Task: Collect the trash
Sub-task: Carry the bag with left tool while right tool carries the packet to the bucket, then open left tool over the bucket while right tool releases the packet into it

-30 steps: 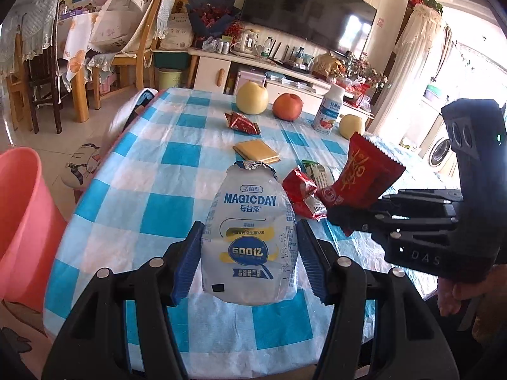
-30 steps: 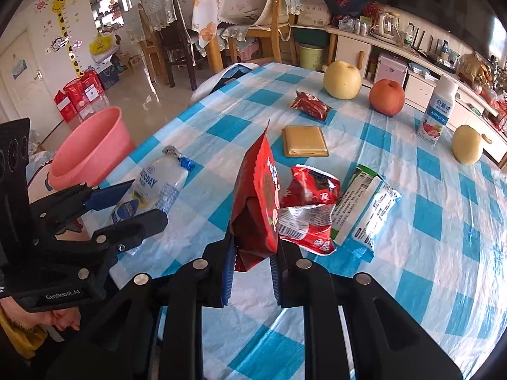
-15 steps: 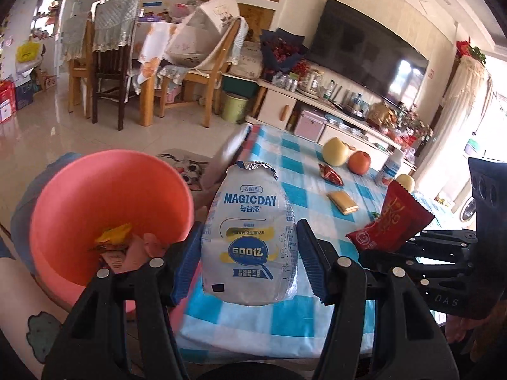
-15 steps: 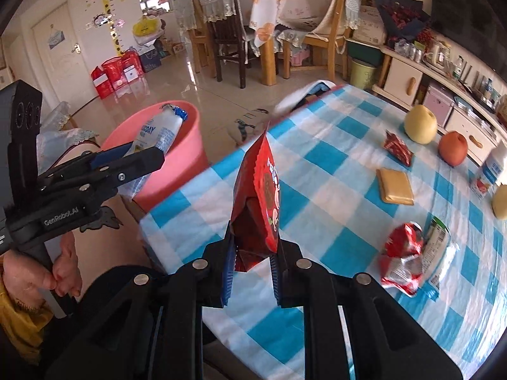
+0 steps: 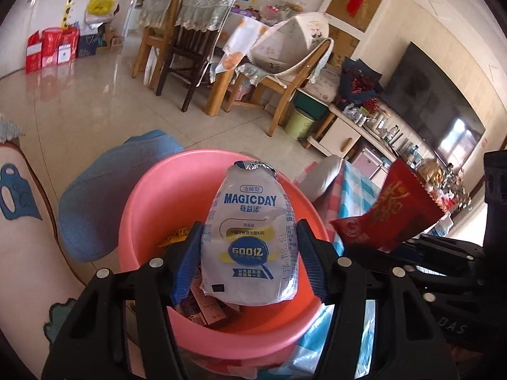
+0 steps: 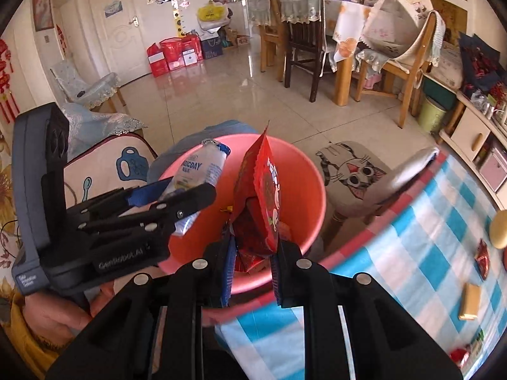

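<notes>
My left gripper (image 5: 250, 256) is shut on a white MAGICDAY drink bottle (image 5: 252, 240) and holds it over the pink basin (image 5: 149, 196), which has several wrappers inside. The bottle (image 6: 199, 171) and left gripper (image 6: 177, 202) also show in the right wrist view, above the basin's left side (image 6: 310, 190). My right gripper (image 6: 252, 253) is shut on a red snack bag (image 6: 263, 190), held upright over the basin's middle. The red bag (image 5: 389, 212) shows at right in the left wrist view.
The basin stands on the floor beside the blue-checked table (image 6: 427, 247). A tan packet (image 6: 469, 301), a red wrapper (image 6: 483, 259) and a yellow fruit (image 6: 500, 229) lie on the table. A cat-cushion stool (image 6: 351, 177) and a blue stool (image 5: 104, 186) flank the basin.
Both grippers have swung left off the table with their loads and now hover over the pink basin. Both stay shut.
</notes>
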{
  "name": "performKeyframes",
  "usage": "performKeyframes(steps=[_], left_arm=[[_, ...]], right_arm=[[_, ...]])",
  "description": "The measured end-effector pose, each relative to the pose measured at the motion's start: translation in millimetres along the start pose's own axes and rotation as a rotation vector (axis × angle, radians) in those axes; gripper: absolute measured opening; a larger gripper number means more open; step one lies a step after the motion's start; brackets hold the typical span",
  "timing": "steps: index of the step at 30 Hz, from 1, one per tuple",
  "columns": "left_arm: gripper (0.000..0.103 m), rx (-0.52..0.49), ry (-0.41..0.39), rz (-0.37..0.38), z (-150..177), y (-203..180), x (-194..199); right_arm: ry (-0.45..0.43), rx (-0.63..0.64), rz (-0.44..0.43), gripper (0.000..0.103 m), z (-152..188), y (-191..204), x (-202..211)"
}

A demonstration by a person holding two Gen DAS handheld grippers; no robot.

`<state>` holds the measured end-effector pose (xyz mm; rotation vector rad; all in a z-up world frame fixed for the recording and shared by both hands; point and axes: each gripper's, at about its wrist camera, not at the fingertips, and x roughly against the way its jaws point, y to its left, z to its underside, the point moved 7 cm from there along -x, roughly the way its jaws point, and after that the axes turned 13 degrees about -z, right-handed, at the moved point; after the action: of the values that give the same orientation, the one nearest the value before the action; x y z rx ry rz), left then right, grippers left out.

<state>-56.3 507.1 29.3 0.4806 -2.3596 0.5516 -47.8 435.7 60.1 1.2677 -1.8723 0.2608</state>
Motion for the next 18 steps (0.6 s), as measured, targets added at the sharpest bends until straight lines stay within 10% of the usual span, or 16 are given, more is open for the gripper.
performKeyframes(steps=[14, 18], left_arm=[[0.078, 0.022, -0.005, -0.023, 7.8, 12.5, -20.5], [0.082, 0.014, -0.064, -0.06, 6.3, 11.7, -8.7]], right_arm=[[-0.13, -0.181, 0.058, 0.088, 20.7, -52.8, 21.6], [-0.129, -0.174, 0.111, 0.09, 36.3, -63.0, 42.7]])
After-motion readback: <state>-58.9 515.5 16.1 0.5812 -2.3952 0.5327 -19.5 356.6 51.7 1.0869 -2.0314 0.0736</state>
